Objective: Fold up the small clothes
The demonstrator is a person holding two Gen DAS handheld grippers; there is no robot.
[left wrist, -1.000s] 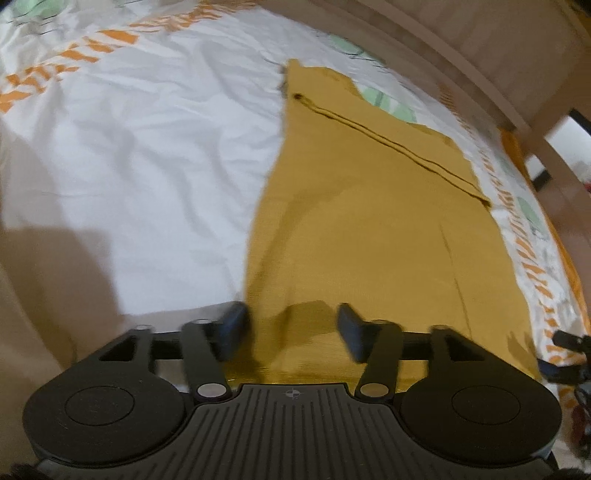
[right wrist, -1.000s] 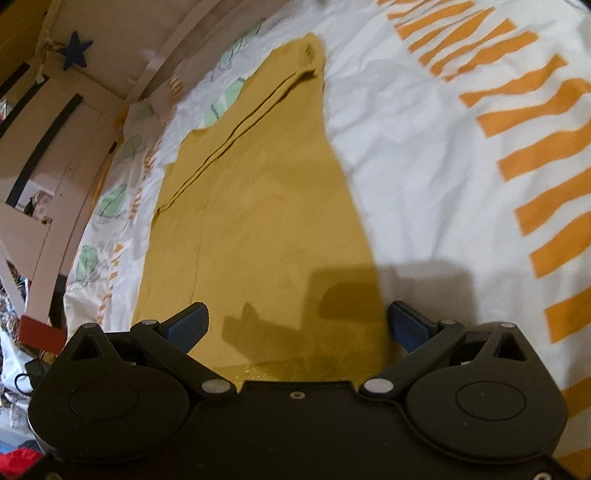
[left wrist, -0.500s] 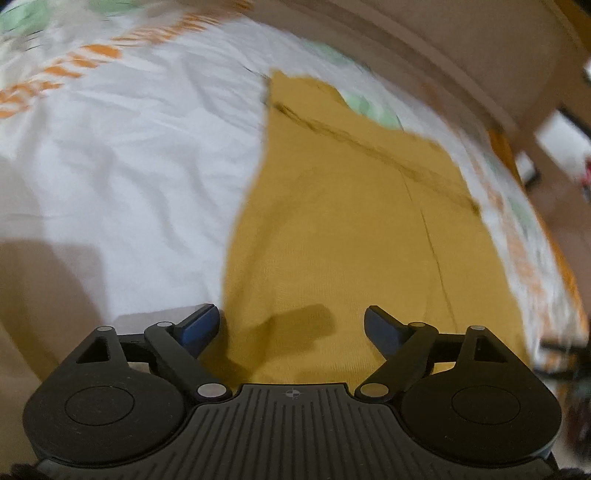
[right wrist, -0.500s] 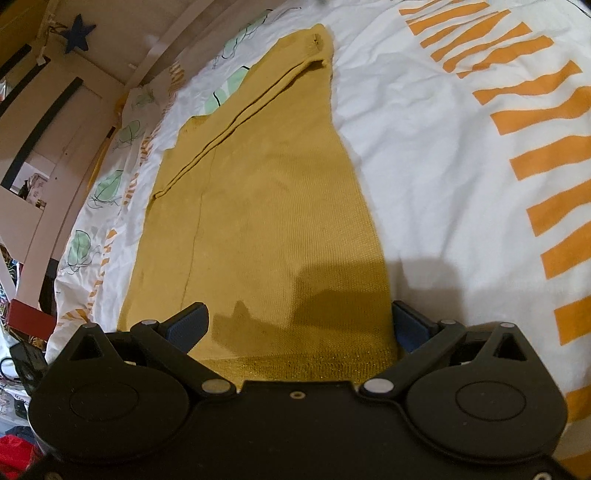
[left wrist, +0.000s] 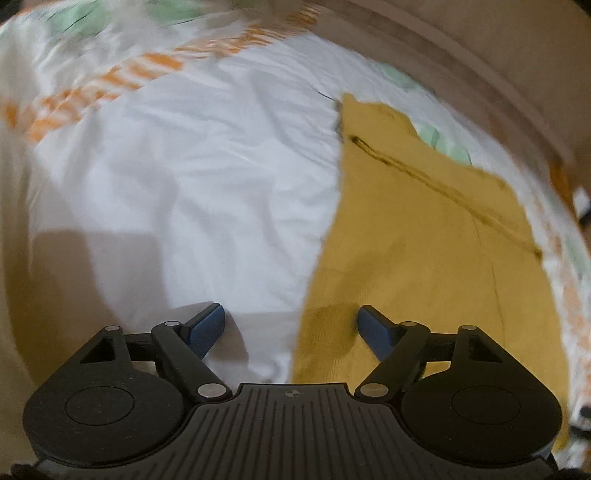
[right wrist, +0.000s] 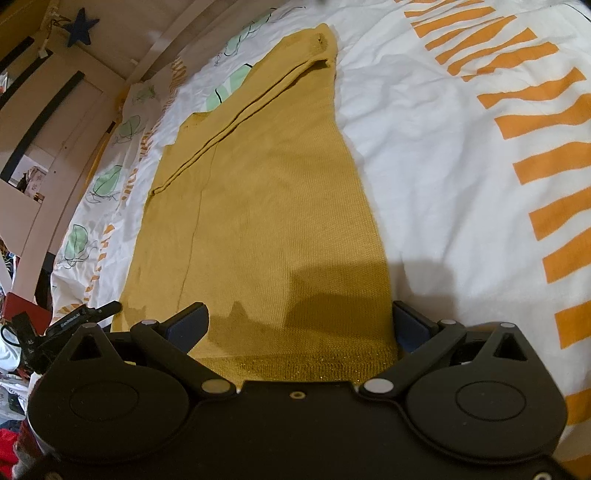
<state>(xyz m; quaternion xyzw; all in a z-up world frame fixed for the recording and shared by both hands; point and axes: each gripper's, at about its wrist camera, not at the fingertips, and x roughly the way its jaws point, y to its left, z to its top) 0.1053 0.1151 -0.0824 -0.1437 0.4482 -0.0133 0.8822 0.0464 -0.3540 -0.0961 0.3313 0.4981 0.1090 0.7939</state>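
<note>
Centrally, a mustard-yellow knit garment lies flat on a bed, spread over a white bedsheet printed with orange dashes and green leaf shapes. The garment serves as the landmark. It is already folded lengthwise: a sleeve or side panel lies doubled across its far part, forming a dark diagonal seam line. Its ribbed hem is the near edge, directly in front of the right claw.

Right wrist view: the right claw hangs over the hem of the garment, its two blue-padded fingers spread wide, one over the garment's left part and one at its right edge. No cloth is pinched between them; the fabric lies flat below.

Left wrist view (blurred by motion): the left claw straddles the garment's left edge near the hem. One finger is over bare bedsheet beside the garment, the other over the yellow cloth. Its jaws are apart and closing at this moment, with the cloth edge lying below and between them, not gripped.

Beyond the garment's far side, a pale wooden bed frame borders the sheet, and a dark blue star hangs above it.
</note>
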